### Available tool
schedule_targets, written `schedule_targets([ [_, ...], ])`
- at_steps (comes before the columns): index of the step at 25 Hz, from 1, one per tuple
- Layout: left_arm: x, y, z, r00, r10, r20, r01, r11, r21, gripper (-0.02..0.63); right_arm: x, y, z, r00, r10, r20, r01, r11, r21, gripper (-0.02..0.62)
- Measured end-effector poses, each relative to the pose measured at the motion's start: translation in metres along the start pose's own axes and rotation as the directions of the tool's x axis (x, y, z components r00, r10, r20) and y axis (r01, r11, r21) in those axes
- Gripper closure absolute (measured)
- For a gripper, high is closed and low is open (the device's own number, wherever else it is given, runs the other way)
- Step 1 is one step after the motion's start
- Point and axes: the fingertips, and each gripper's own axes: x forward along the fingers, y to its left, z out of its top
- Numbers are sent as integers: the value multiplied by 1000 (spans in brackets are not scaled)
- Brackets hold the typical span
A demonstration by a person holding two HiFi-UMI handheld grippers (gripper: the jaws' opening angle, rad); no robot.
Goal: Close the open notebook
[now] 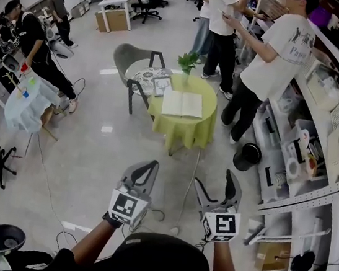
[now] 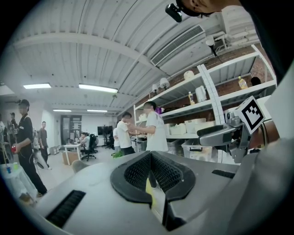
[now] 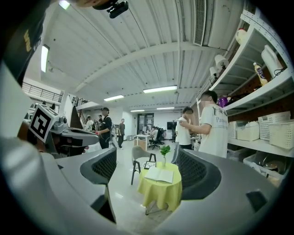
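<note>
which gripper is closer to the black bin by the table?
Right. In the head view the right gripper sits below-left of the black bin, well apart; the left gripper is farther left, beyond the right one.

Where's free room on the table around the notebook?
Bare cloth on the table right of the open notebook, plus a narrow strip along its near edge. Behind is crowded: picture frame back left, plant at the rear.

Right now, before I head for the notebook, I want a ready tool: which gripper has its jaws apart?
The right gripper: its jaws stand wide apart with nothing between them, while the left gripper has its jaws closed together.
</note>
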Motion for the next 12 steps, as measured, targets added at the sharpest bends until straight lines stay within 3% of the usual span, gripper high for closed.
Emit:
schedule_targets([
  [5,3,2,13,999,27,23,-27,1000,-1,588,8,-14,-19,999,11,-45,-10,1000,19,189],
  [12,36,34,-2,999,44,-21,-45,999,-31,588,51,-27,-23,997,21,-72,-19,999,28,189],
])
